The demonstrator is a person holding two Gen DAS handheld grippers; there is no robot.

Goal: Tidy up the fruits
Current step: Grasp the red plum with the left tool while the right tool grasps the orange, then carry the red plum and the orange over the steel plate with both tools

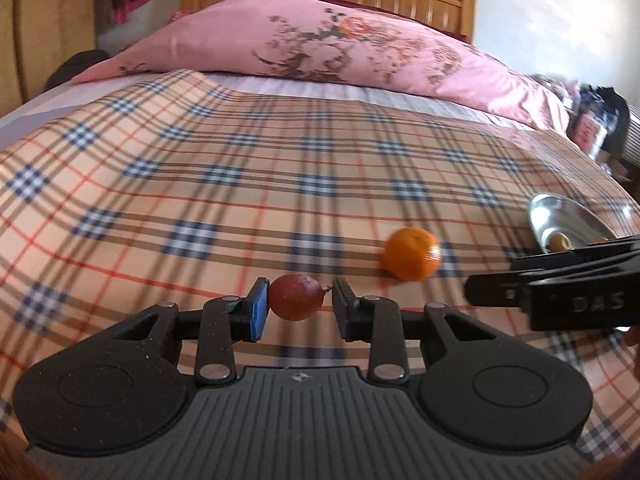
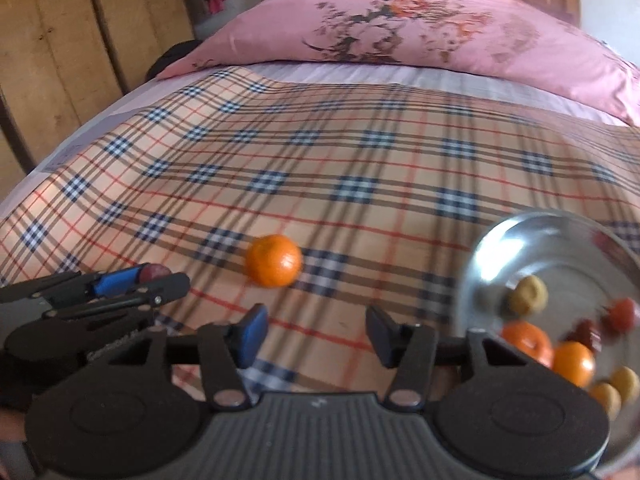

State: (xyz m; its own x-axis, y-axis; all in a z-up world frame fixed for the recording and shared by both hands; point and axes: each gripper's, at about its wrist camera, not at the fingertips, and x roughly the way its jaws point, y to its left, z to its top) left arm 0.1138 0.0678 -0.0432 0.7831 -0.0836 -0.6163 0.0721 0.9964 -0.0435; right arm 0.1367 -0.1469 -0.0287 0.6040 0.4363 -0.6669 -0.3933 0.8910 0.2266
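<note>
Where the left gripper (image 1: 300, 308) stands: low over the plaid sheet (image 1: 200, 168), at the left of the working area.
Left tongs, state: pinching a red fruit (image 1: 296, 297); the left blue pad (image 1: 258, 308) lies on its skin and its stem end meets the right pad.
Red fruit, place: between the left gripper's pads, just left of the tangerine and apart from it.
Tangerine (image 2: 274, 266): lying alone on the plaid sheet, between the two grippers, touching neither tool and well clear of the bowl.
Right gripper (image 2: 316, 336): beside the left one, near the bowl's edge.
Right tongs, state: spread apart, with only sheet showing between the pads.
Metal bowl (image 2: 540, 248): on the sheet at the far right, just beside the right gripper.
Bowl contents: two orange fruits side by side, several small yellowish fruits and some red ones; blur prevents a closer identification.
Background: a pink floral pillow (image 1: 320, 44) lies across the head of the bed, beyond the sheet.
</note>
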